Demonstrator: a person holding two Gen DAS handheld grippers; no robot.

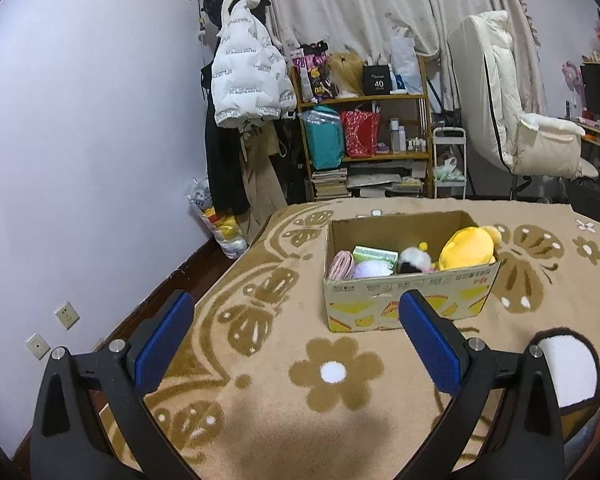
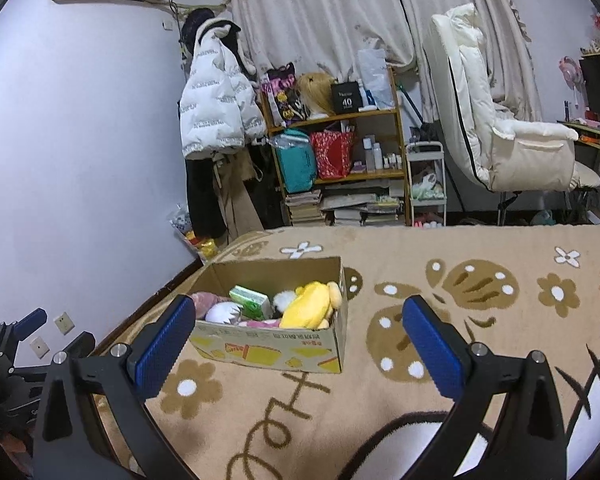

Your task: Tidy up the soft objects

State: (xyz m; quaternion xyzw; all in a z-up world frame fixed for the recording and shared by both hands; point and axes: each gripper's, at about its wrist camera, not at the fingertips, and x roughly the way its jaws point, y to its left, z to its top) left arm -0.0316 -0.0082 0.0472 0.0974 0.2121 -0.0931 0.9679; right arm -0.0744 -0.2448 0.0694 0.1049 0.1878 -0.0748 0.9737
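Observation:
A cardboard box (image 1: 410, 304) stands on the tan flower-patterned blanket (image 1: 300, 420). It holds a yellow plush (image 1: 468, 248), a black-and-white plush (image 1: 414, 261), a green tissue pack (image 1: 374, 255), a lilac soft thing (image 1: 372, 269) and a pink roll (image 1: 340, 264). My left gripper (image 1: 298, 312) is open and empty, short of the box. In the right wrist view the box (image 2: 268, 350) sits ahead and left, with the yellow plush (image 2: 308, 308) and the tissue pack (image 2: 252, 300) inside. My right gripper (image 2: 300, 316) is open and empty.
A white chair (image 1: 512, 120) stands behind the bed at right. A wooden shelf (image 1: 364, 132) with bags and books and a hanging white jacket (image 1: 248, 68) are at the far wall. The left gripper (image 2: 32, 340) shows at the right wrist view's left edge.

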